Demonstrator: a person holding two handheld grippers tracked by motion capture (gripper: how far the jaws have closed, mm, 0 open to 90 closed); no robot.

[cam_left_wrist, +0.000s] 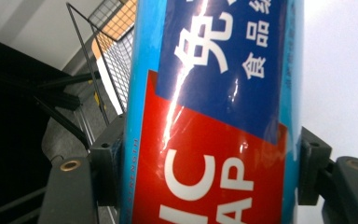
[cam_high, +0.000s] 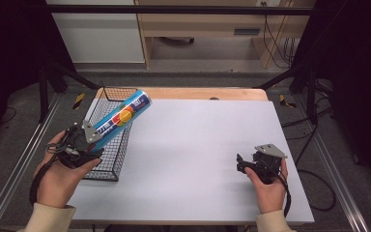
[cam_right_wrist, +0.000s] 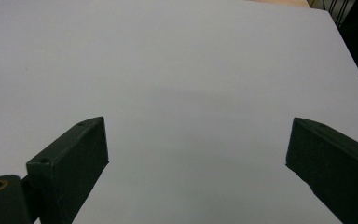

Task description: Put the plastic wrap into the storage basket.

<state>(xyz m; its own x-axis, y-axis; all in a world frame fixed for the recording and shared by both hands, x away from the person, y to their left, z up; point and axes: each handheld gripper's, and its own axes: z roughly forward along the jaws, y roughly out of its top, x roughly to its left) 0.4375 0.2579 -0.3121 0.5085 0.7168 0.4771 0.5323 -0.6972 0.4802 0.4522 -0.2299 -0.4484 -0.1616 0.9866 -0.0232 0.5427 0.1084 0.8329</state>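
A long blue tube with red and dark blue labels slants up and to the right above a black wire basket at the table's left edge. My left gripper is shut on the tube's lower end. In the left gripper view the tube stands between both black jaws, which press on its sides. My right gripper rests low over the white table top at the right, open, with nothing between its jaws. In the right gripper view my right gripper has its jaws spread wide over the bare white surface.
The white board covers a wooden table whose far edge shows. Metal rails run along both sides. Shelving and cables stand beyond the far end.
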